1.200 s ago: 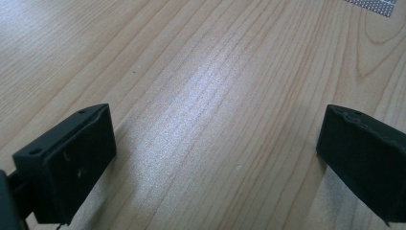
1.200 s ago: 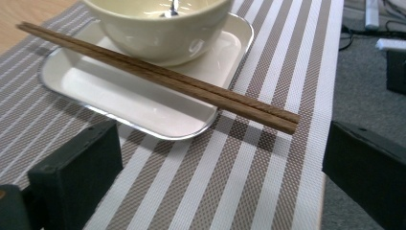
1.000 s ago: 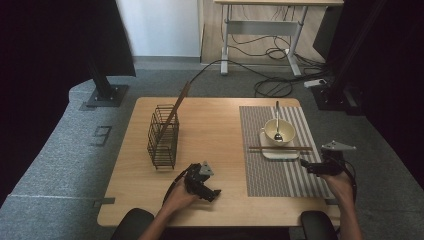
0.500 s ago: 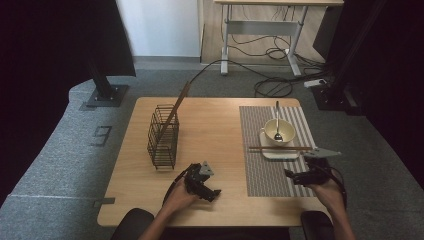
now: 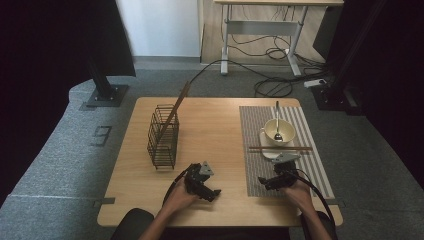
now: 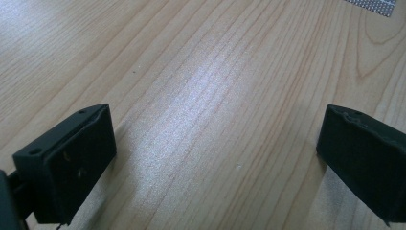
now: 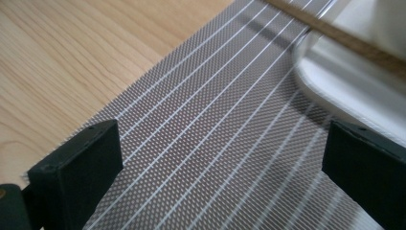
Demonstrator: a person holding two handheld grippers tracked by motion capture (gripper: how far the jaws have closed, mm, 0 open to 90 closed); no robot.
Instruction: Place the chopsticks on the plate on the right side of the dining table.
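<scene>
My left gripper (image 5: 212, 191) rests low over bare wood near the table's front edge, held by a hand. In the left gripper view its jaws (image 6: 218, 158) stand wide apart with only wood grain between them. My right gripper (image 5: 264, 182) hovers over the front part of a grey striped placemat (image 5: 300, 167), also open (image 7: 222, 163) and holding nothing. Just beyond it sits a white plate (image 5: 268, 151) (image 7: 344, 81) carrying a cream bowl (image 5: 278, 131) with a spoon (image 5: 277, 120) in it. A pair of chopsticks (image 5: 280, 148) (image 7: 335, 36) lies across the plate.
A dark wire basket (image 5: 163, 136) stands on the left half of the wooden table (image 5: 215, 125), with a long wooden stick (image 5: 176, 106) leaning out of it. Cables trail from both grippers toward the front edge. Grey carpet surrounds the table.
My right gripper has moved left from the table's right edge onto the front of the placemat. The left gripper has stayed where it was.
</scene>
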